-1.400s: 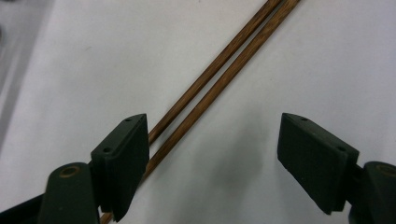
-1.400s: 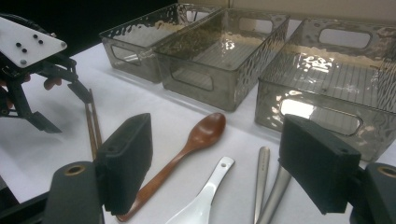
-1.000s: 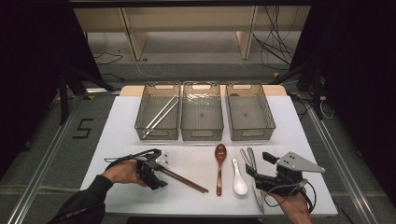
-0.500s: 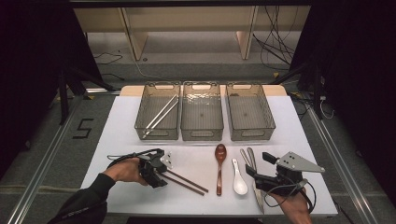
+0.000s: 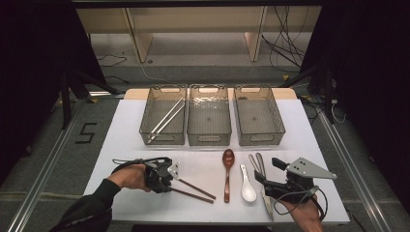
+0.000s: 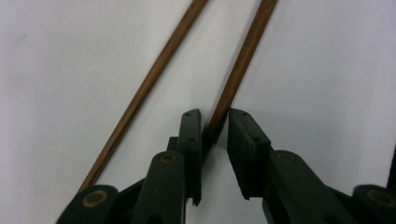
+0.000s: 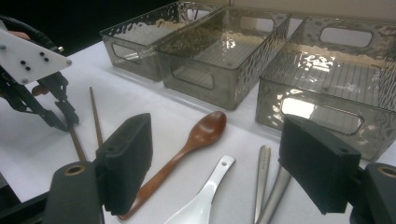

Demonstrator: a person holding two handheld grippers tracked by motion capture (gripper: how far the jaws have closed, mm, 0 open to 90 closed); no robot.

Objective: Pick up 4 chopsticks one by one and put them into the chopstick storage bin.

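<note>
A white table (image 5: 121,145) stands in a dark room, with shelving and loose cables on the floor behind it. Three clear bins sit side by side along the table's far half; the middle bin (image 5: 208,121) serves here as the landmark. The bin to its left (image 5: 163,121) holds a pair of metal chopsticks (image 5: 166,121), and the bin to its right (image 5: 258,121) sits just beside it. On the near side of the middle bin lie a brown wooden spoon (image 5: 227,174), a white ceramic spoon (image 5: 246,186) and two metal utensils (image 5: 257,164), side by side. Near and left of the middle bin lie two brown wooden chopsticks (image 5: 196,189), angled across the white surface. The left gripper (image 5: 170,175) is lowered onto their end; its jaws have just been closing, with one chopstick (image 6: 238,70) between them. The pads appear to bear on the stick, though a narrow gap at one pad leaves full contact uncertain. The second chopstick (image 6: 149,84) lies just outside the jaws. The right gripper (image 5: 268,178), near and right of the middle bin, hovers over the metal utensils with its jaws spread wide, gripping nothing.
</note>
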